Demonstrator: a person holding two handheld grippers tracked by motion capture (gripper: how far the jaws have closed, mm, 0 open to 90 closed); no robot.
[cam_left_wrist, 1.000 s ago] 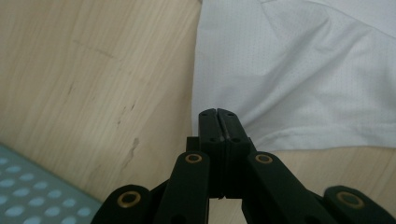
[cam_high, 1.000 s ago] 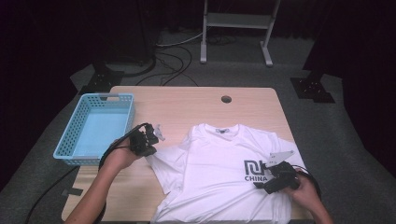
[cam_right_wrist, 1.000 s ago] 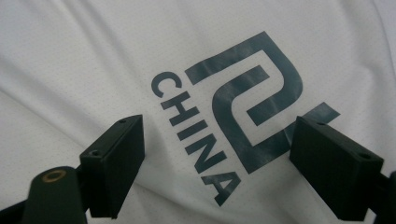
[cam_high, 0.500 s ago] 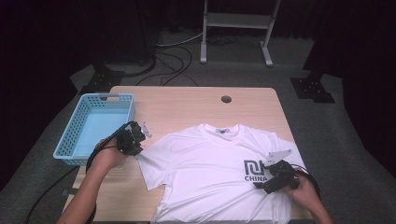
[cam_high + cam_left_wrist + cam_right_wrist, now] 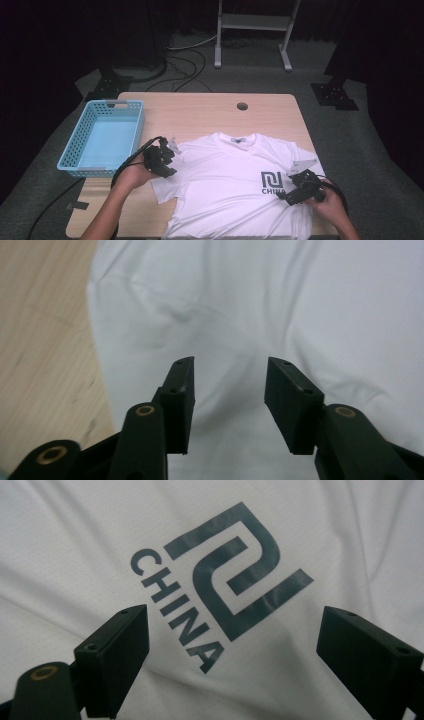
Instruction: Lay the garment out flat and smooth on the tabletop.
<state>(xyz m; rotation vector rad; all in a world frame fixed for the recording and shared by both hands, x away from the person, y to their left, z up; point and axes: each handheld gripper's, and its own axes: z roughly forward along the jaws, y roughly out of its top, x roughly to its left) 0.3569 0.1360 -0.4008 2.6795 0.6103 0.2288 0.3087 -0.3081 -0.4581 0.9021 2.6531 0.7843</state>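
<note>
Wooden table (image 5: 200, 112) lies bare beyond the shirt (image 5: 230, 185); left gripper (image 5: 167, 156), jaws just opening, and right gripper (image 5: 292, 187) gape empty.

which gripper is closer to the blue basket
Left. The left gripper sits over the shirt's sleeve, just right of the blue basket. The right gripper is across the shirt by the printed logo, far from the basket.

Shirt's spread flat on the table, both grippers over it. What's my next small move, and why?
Probably lower the left gripper and close on the sleeve edge of the white T-shirt. Its jaws have just been opening, with nothing between them and cloth right below. The right gripper hovers open over the logo.
</note>
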